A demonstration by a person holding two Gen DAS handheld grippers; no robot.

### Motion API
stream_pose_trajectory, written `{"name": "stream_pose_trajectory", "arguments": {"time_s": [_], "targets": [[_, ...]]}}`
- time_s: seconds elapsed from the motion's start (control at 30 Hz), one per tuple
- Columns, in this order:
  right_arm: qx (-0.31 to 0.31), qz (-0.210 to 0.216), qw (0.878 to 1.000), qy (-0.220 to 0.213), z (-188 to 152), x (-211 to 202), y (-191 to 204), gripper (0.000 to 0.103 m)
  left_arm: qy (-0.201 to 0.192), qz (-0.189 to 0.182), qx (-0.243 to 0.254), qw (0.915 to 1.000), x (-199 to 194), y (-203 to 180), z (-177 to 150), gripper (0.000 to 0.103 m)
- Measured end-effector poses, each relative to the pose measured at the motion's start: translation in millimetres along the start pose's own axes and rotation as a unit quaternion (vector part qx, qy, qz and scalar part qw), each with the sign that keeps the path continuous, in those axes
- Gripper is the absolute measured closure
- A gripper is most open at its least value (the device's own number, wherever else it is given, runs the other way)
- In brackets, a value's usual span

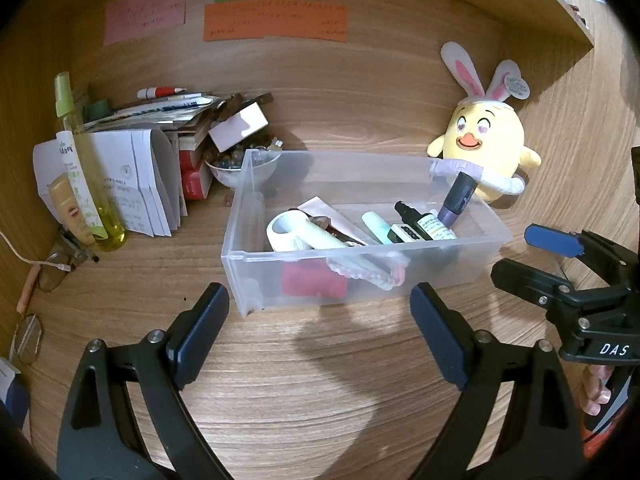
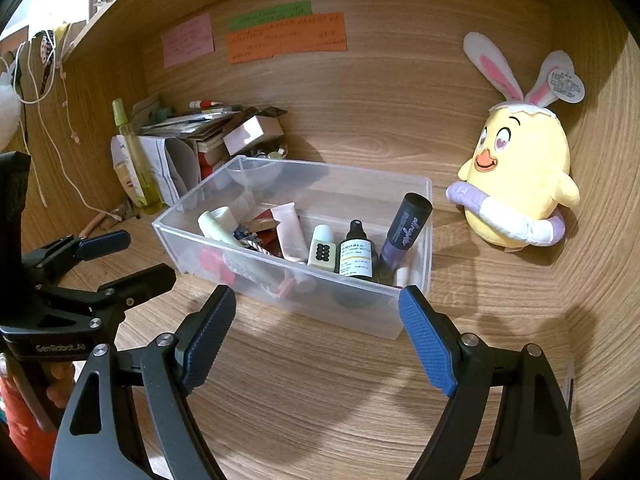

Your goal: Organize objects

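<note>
A clear plastic bin (image 1: 480, 258) (image 2: 360, 320) stands on the wooden desk. It holds several small items: a purple tube (image 1: 458, 200) (image 2: 408, 228), a dark dropper bottle (image 1: 424, 224) (image 2: 356, 256), a white roll (image 1: 286, 230), tubes and red things. My left gripper (image 1: 320, 320) is open and empty just in front of the bin; it also shows in the right wrist view (image 2: 128, 256). My right gripper (image 2: 318, 320) is open and empty at the bin's near wall; it also shows in the left wrist view (image 1: 516, 254).
A yellow plush chick (image 1: 484, 140) (image 2: 520, 184) leans on the back wall right of the bin. At the left stand a yellow-green spray bottle (image 1: 86, 168) (image 2: 136, 160), papers (image 1: 136, 184), a bowl of beads (image 1: 236, 166) and glasses (image 1: 52, 276). Sticky notes (image 1: 276, 20) hang above.
</note>
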State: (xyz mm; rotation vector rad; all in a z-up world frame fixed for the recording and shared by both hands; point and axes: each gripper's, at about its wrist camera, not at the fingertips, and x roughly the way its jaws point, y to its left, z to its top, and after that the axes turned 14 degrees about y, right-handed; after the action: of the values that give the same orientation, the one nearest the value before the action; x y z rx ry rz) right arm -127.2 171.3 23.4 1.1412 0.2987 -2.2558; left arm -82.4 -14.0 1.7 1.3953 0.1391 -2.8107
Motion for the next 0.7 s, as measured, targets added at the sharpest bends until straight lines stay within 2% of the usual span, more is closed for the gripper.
{"name": "stream_pose_trajectory", "arguments": {"time_s": [0.7], "targets": [[0.007, 0.003, 1.0, 0.001, -1.9, 0.8, -5.9, 0.021, 0.003, -0.005, -0.001, 1.0, 1.4, -0.2, -3.7, 0.01]]}}
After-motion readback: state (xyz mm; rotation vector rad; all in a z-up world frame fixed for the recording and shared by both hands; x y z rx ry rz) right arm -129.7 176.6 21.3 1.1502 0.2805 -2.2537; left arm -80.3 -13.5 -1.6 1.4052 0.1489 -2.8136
